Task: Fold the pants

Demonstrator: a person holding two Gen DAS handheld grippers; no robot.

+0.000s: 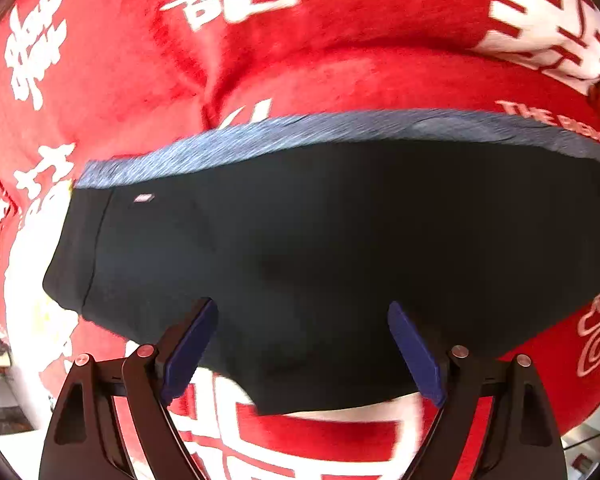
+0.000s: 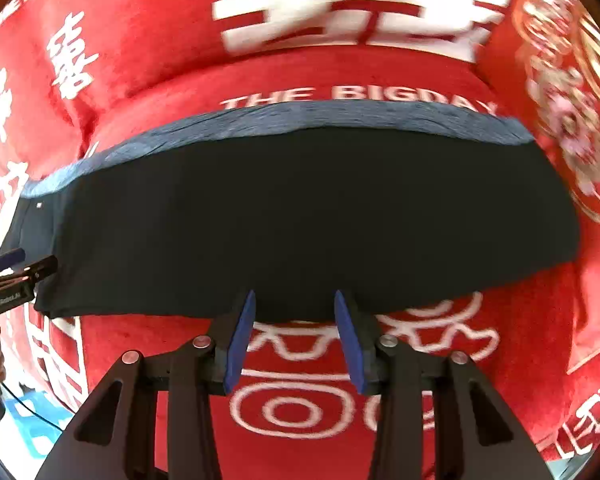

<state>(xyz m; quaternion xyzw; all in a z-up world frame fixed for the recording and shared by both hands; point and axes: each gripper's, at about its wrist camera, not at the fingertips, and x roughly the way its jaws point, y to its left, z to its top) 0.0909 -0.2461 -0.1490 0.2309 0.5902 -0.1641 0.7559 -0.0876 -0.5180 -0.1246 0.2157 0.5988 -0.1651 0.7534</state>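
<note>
While we are looking down along both sets of fingers, these are the things we are reading off the scene:

Pants: the dark pants [image 1: 320, 248] are lying flat in a folded band across the red blanket [image 1: 340, 40], a blue-grey heathered edge [image 1: 260, 140] running along their far side.

Small tag: a pale label [image 1: 144, 198] is sitting near the left end of the pants; it is too blurred for us to read.

Blanket writing: in the right wrist view we are reading "THE BIGDAY" [image 2: 356, 96] in white capitals just beyond the pants, among large white Chinese characters and a gold and pink emblem [image 2: 572, 120].

Left gripper: the left gripper [image 1: 302, 308] is hovering over the near part of the pants with its blue pads [image 1: 188, 348] spread wide, grasping nothing.

Right gripper: the right gripper [image 2: 294, 300] is standing at the near edge of the pants, jaws partly apart and released, no cloth between the pads as far as we can tell.

Gripper label: on the left gripper's body, seen at the left edge of the right wrist view, small white lettering [image 2: 5, 295] possibly reads "GenRobot.AI".
</note>
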